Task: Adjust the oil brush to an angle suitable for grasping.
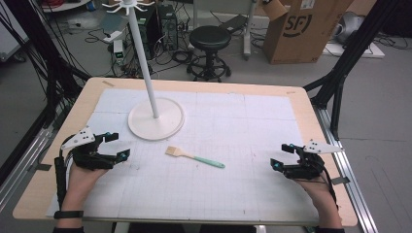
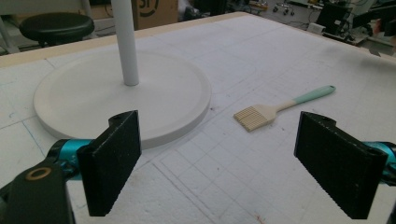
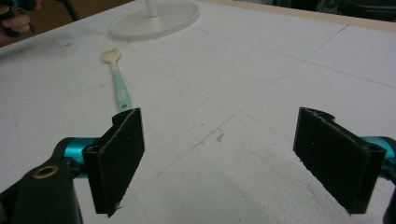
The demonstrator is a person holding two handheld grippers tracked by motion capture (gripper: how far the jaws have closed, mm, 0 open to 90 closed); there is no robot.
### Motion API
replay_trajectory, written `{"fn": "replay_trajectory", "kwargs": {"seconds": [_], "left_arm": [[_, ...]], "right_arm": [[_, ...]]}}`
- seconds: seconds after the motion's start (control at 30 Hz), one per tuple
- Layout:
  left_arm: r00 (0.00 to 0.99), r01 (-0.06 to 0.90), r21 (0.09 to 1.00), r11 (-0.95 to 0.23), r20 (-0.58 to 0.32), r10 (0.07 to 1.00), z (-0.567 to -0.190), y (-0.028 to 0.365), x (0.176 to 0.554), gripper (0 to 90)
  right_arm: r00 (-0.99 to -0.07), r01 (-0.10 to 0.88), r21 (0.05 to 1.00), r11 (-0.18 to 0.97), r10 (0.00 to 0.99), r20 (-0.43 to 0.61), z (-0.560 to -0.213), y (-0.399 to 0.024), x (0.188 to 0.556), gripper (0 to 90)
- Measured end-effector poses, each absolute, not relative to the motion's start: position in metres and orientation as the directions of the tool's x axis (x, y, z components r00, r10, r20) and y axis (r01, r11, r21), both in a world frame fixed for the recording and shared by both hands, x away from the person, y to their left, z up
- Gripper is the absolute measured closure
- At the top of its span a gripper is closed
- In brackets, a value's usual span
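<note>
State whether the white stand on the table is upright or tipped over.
Upright: the white stand has its round base flat on the table, and its pole rises straight from the centre.

One brush, one white stand, two claws, one stool.

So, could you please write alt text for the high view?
A small brush with a mint-green handle lies mid-table between two open hand-held tools, left tool and right tool. Behind the brush stands a white pole stand.
</note>
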State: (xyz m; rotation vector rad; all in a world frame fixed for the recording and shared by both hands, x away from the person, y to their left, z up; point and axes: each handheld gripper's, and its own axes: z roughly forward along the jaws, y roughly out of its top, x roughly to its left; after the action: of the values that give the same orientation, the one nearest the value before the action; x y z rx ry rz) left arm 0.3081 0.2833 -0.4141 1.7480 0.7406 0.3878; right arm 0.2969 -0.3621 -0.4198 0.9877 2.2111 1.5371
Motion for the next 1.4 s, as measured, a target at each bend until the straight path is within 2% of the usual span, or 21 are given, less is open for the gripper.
{"fn": "replay_trajectory", "kwargs": {"seconds": [0.23, 0.67, 1.07, 1.4], "left_arm": [[0.747, 0.276, 0.947, -0.164, -0.104, 0.656, -0.413, 0.285, 0.308, 14.9], [0.742, 0.263, 0.952, -0.157, -0.095, 0.664, -0.408, 0.292, 0.303, 14.7], [0.753, 0.261, 0.952, -0.162, -0.095, 0.652, -0.407, 0.292, 0.3, 14.7], [0.755, 0.255, 0.954, -0.156, -0.096, 0.648, -0.407, 0.292, 0.299, 14.7]], "right_arm": [[-0.736, 0.376, 0.902, 0.213, 0.66, 0.151, -0.421, -0.356, 0.299, 16.1], [-0.774, 0.361, 0.893, 0.27, 0.621, 0.125, -0.418, -0.315, 0.316, 16.9], [-0.84, 0.321, 0.873, 0.368, 0.537, 0.082, -0.413, -0.255, 0.341, 22.1], [-0.874, 0.328, 0.843, 0.428, 0.476, 0.098, -0.422, -0.199, 0.355, 28.5]]}}
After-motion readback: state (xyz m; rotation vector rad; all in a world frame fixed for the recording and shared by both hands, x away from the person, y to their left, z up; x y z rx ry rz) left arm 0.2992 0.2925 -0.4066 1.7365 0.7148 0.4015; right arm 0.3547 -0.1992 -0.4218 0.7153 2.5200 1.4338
